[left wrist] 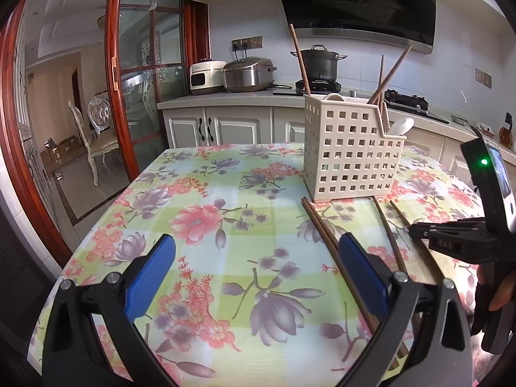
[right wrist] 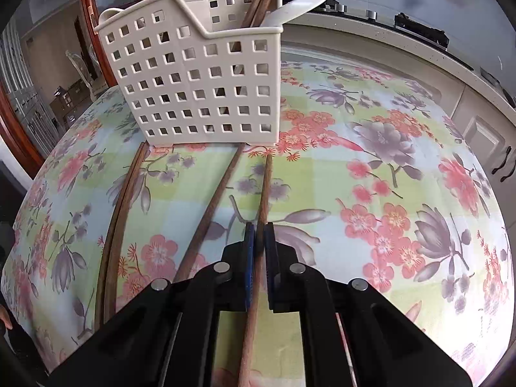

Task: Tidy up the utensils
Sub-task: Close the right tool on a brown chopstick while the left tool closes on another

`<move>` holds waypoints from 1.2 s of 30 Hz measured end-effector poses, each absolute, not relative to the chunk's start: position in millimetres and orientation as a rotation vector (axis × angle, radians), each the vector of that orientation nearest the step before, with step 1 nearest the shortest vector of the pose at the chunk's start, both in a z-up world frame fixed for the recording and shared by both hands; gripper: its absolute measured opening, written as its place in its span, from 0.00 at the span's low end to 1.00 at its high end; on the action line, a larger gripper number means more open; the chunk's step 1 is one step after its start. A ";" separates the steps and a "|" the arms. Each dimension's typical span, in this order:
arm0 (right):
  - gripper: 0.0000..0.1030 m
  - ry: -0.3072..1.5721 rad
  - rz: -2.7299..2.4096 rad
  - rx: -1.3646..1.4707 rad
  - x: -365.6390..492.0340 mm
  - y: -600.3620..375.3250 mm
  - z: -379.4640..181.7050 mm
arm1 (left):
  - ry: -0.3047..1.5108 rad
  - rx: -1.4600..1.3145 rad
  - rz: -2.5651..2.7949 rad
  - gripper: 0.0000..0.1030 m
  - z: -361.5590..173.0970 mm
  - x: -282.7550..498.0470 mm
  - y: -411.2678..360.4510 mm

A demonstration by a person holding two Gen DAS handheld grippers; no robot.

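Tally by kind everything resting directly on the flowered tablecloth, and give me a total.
Chopsticks: 4 (a pair, a single, and one pinched in the right claw)
Basket: 1
Total: 5

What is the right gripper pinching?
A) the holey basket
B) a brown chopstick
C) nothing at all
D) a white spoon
B: in the right wrist view, the right gripper has its blue pads closed on a brown chopstick lying on the flowered tablecloth.
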State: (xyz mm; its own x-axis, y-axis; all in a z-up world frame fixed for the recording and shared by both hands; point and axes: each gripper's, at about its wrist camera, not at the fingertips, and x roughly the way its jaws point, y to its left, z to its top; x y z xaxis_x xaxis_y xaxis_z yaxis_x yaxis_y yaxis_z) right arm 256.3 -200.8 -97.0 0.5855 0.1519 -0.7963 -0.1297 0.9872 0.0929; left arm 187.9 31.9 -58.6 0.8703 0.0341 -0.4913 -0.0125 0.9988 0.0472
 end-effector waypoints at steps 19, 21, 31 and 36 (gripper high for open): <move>0.06 0.896 0.215 0.121 233.5 -237.8 -92.3 | 0.761 -0.053 -0.108 0.48 -82.2 246.6 18.7; 0.06 0.896 0.222 0.118 233.0 -237.6 -94.0 | 0.804 -0.072 -0.130 0.39 -87.4 259.7 14.7; 0.06 0.893 0.272 0.124 232.8 -237.0 -94.9 | 0.898 -0.078 -0.107 0.36 -106.6 295.0 -7.4; 0.06 0.894 0.286 0.136 232.9 -239.2 -95.1 | 0.896 -0.084 -0.090 0.34 -107.4 296.0 -6.8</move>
